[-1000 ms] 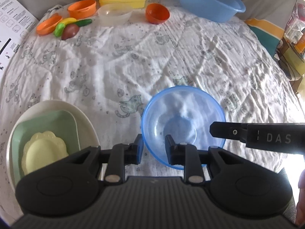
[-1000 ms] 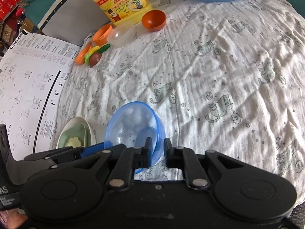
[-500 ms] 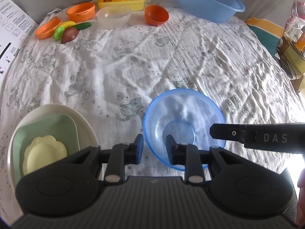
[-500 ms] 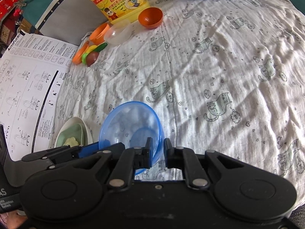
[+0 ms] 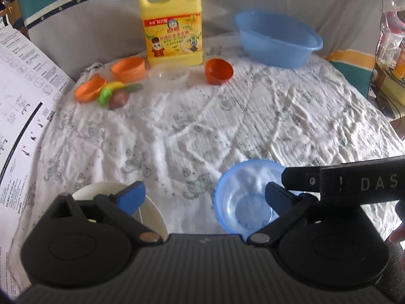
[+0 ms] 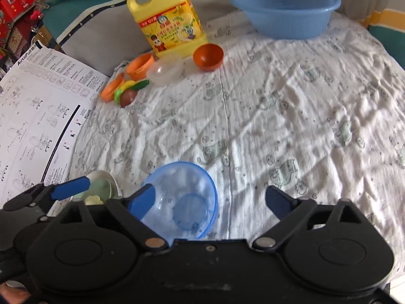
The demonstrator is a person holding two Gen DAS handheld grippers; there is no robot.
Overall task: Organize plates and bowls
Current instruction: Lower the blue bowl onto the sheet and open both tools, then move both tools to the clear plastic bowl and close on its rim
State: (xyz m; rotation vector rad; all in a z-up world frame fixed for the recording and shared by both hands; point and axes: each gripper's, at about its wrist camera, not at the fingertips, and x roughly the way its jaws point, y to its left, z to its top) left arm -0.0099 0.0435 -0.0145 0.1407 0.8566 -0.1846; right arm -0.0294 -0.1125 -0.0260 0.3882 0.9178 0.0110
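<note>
Grippers have both sprung wide open and hold nothing — the left gripper point(image 5: 205, 195) and right gripper point(image 6: 210, 197) have let go of the clear blue bowl point(image 6: 182, 200), now resting freely on the bed's near edge beside the stacked plates point(image 6: 101, 185), apparently set down.

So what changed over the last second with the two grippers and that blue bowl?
Both let go. The left hand-held gripper and right hand-held gripper, each shut on the small blue bowl's rim a second ago, now stand wide open and pulled back, so more of the far table shows. The bowl rests on the cloth where it was. The stacked plates and far items are unmoved.
</note>
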